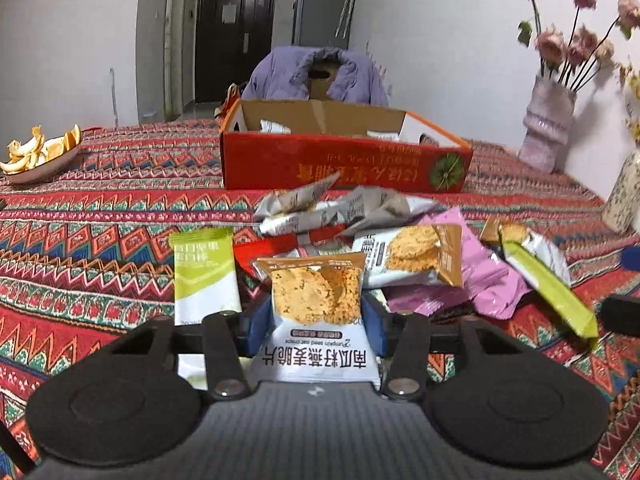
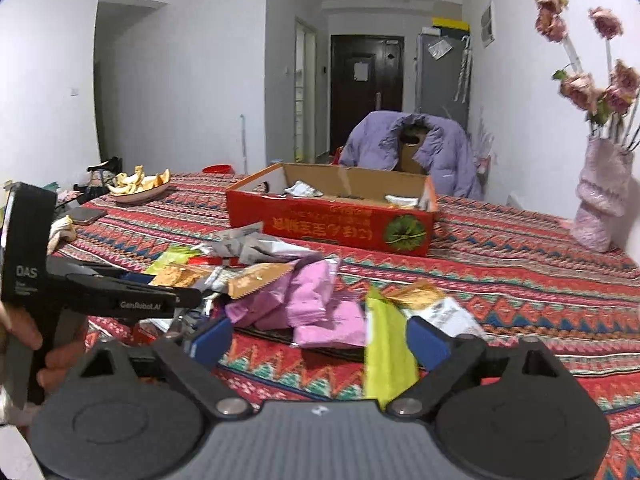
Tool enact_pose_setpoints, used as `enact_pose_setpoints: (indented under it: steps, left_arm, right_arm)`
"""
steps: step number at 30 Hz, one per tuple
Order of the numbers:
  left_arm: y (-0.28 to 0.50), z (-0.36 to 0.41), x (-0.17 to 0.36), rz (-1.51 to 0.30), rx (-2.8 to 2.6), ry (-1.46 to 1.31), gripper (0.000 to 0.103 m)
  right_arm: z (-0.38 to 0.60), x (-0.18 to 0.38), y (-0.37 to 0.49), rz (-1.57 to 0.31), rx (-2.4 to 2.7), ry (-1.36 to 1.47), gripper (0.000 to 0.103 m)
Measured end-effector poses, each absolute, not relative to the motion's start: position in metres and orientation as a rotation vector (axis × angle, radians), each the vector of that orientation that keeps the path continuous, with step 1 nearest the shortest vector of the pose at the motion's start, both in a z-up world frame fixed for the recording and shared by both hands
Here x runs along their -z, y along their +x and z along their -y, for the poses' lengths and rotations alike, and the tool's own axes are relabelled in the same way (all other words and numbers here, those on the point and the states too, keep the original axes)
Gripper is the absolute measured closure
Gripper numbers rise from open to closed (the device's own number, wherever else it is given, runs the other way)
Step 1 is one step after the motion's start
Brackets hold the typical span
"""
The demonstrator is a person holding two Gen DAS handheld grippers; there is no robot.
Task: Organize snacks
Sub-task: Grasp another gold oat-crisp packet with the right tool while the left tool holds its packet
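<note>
My left gripper (image 1: 316,320) is shut on an oat crisp packet (image 1: 316,300), white and tan with cookies printed on it, its blue pads against both sides. My right gripper (image 2: 320,340) stands open. A lime-green packet (image 2: 386,348) stands on edge between its fingers, close to the right pad. A pile of snack packets lies on the patterned tablecloth: pink ones (image 2: 320,308), grey ones (image 1: 332,208), a green-and-white one (image 1: 204,276). Beyond the pile sits a red cardboard box (image 1: 344,164) (image 2: 332,220) with a few packets inside.
A plate of fruit peels (image 1: 40,156) (image 2: 140,188) sits at the table's far left, a phone (image 2: 86,214) beside it. A pink vase of dried roses (image 1: 548,128) (image 2: 604,204) stands at the right by the wall. A chair with a purple jacket (image 1: 316,76) is behind the box.
</note>
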State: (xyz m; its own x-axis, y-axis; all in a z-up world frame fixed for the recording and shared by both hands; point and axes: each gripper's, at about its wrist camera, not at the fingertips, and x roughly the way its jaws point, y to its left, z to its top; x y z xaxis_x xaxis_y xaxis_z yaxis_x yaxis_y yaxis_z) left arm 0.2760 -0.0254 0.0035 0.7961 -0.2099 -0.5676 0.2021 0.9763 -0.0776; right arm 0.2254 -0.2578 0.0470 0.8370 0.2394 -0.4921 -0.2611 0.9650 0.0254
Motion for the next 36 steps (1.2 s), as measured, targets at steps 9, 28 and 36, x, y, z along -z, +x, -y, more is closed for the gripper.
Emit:
enact_pose_setpoints:
  steps: [9,28,36]
  left_arm:
    - [0.252,-0.031,-0.045,-0.527,0.158,-0.129,0.061]
    - [0.243,-0.064,-0.044,-0.554,0.064,-0.121,0.06]
    - [0.242,-0.057,-0.047,-0.544,0.093,-0.104,0.06]
  right_arm:
    - [0.221,-0.029,0.268,-0.588,-0.41,0.016,0.025]
    - [0.187,-0.035,0.273,-0.516,-0.439,-0.095,0.046]
    - [0.172,-0.026,0.351,-0.618,-0.658,-0.26,0.025]
